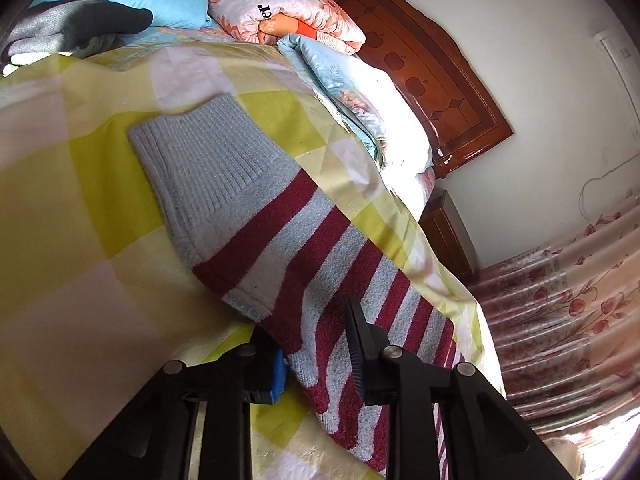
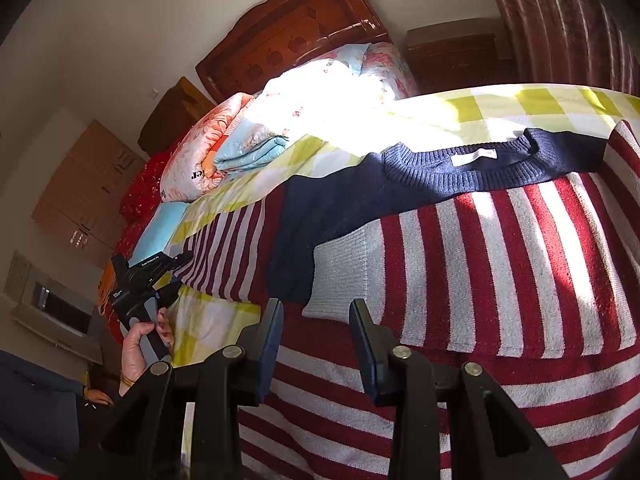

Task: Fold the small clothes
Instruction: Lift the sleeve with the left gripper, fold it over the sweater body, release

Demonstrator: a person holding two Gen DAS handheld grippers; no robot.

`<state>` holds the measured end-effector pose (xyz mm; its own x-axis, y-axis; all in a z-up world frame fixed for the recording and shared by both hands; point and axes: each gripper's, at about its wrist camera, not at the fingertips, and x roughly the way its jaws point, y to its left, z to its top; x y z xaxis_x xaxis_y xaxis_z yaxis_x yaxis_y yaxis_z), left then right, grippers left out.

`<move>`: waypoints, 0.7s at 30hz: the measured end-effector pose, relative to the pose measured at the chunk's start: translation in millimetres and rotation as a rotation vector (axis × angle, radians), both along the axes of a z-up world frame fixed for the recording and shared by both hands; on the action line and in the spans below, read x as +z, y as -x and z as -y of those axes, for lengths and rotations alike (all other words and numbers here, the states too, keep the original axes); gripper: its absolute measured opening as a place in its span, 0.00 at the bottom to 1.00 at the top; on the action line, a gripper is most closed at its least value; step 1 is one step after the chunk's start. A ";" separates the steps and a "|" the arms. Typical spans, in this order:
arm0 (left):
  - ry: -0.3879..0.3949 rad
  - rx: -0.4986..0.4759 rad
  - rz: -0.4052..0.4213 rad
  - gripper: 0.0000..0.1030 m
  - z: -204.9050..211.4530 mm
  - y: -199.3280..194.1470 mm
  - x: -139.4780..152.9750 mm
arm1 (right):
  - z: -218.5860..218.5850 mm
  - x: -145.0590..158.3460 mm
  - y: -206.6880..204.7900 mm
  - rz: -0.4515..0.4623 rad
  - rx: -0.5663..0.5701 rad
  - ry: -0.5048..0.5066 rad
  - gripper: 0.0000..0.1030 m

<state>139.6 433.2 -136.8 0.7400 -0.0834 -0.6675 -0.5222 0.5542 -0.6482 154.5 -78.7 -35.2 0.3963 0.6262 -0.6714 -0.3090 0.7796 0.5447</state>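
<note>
One sweater [image 2: 480, 264], striped red and grey with a navy yoke, is seen spread flat on the checked sheet [image 1: 80, 200]; it is taken as the landmark. Nearest, the right gripper [image 2: 316, 344] is held over the sweater's body, its jaws parted and empty, with one grey cuff [image 2: 344, 276] just ahead of the fingertips. The folded-in sleeve is laid across the chest, its long axis running away from that cuff toward the sweater's right side. The left gripper [image 1: 316, 352] is placed at the sweater's left edge, jaws apart around the other sleeve's stripes, though a grasp is not made; its grey cuff [image 1: 208, 156] lies further ahead along the sleeve. The right gripper is judged nearer to the body for the next fold. Beyond the collar, three folded quilts [image 2: 256, 136] and one headboard [image 2: 296, 28] are seen.
</note>
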 end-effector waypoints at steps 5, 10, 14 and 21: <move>-0.018 0.005 -0.015 1.00 4.3 -1.5 -0.3 | 3.3 9.8 3.4 0.035 -0.014 -0.004 0.35; -0.050 0.003 -0.017 1.00 10.3 -4.5 11.5 | 20.6 14.5 6.6 0.052 -0.050 -0.020 0.35; -0.258 -0.060 -0.017 1.00 44.0 -10.2 49.7 | 39.9 16.3 7.4 0.067 -0.086 -0.003 0.35; -0.685 -0.320 0.017 1.00 181.7 -31.0 129.5 | 89.9 17.1 2.2 0.067 -0.165 -0.077 0.35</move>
